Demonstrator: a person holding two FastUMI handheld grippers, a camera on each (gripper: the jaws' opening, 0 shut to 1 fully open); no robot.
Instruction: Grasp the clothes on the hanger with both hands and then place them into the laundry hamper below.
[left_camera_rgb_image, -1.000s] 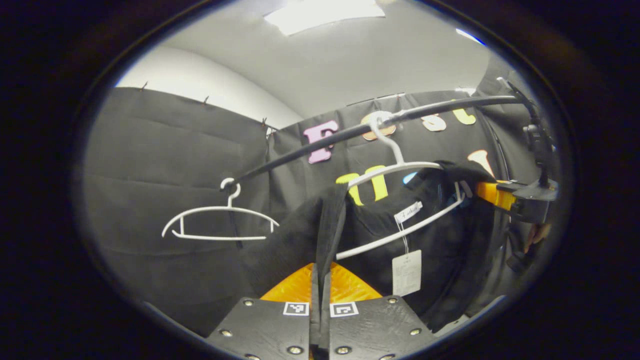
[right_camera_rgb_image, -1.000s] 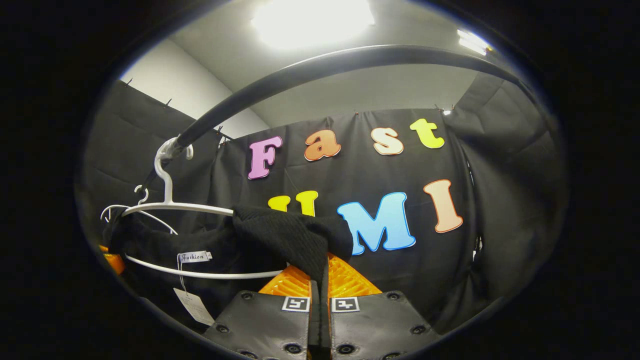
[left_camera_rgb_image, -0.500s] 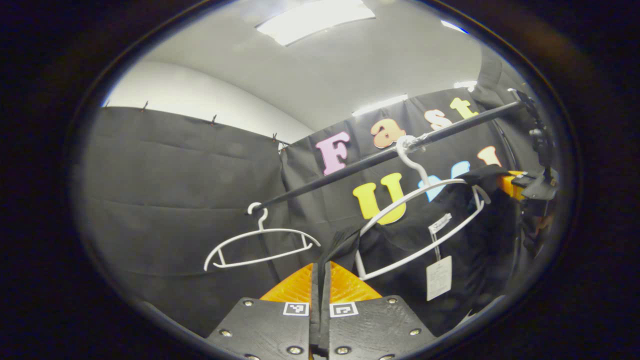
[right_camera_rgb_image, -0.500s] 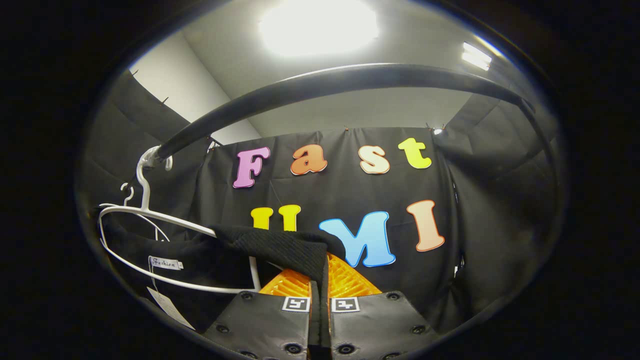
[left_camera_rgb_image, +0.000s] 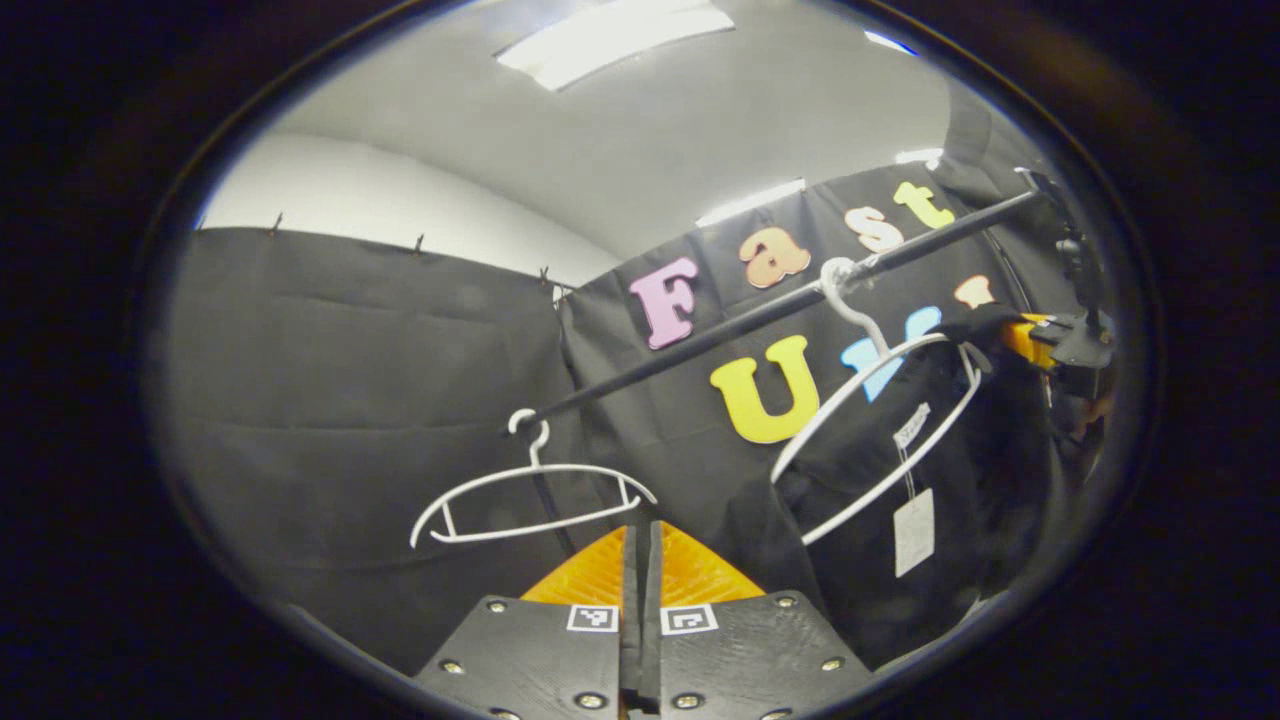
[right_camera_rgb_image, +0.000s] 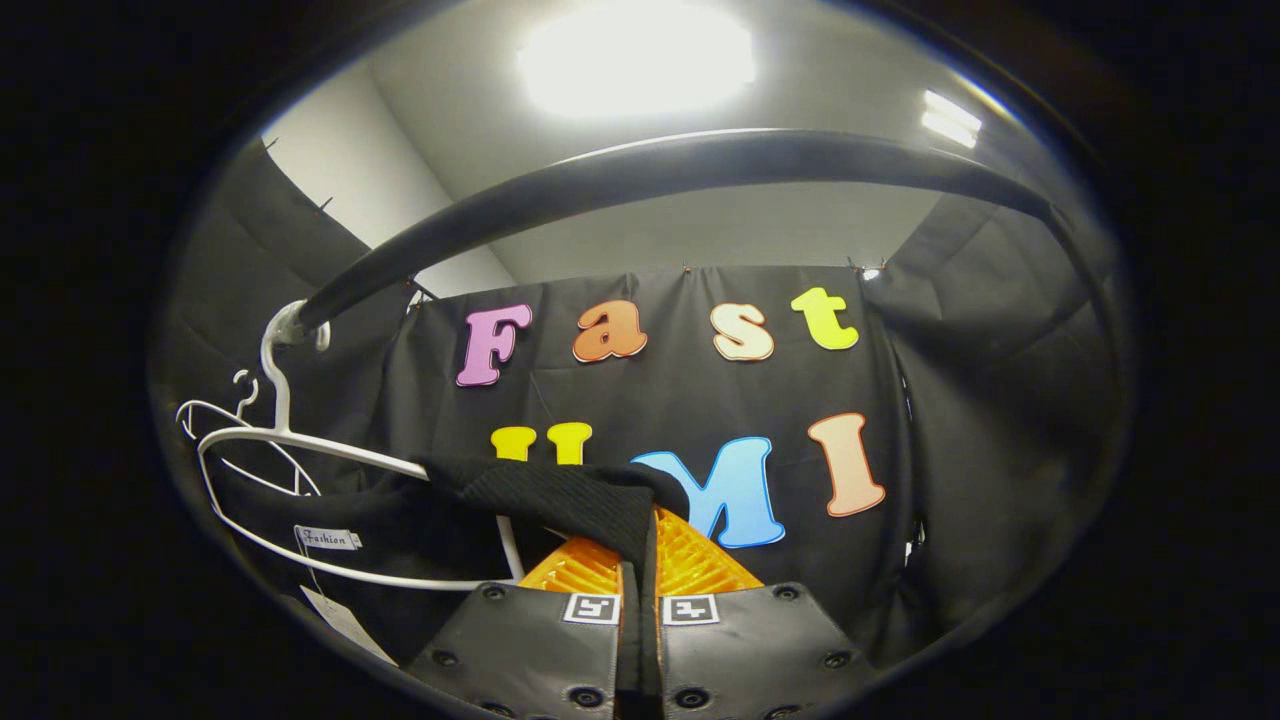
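Black clothes now dragged off the near end of the white hanger, still draped on its far end below the rail. Right gripper fingers clamped on a fold. Left gripper fingers closed, cloth slipped free since a second ago; regrasp likely needed.

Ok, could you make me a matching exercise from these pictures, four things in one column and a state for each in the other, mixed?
Things:
1. empty hanger
2. black garment
3. paper tag
4. black rail

States:
a. dangles on a string
b. pinched in the jaws of the right gripper
c. carries both hangers
d. bare, with nothing on it

Pairs: 1-d, 2-b, 3-a, 4-c
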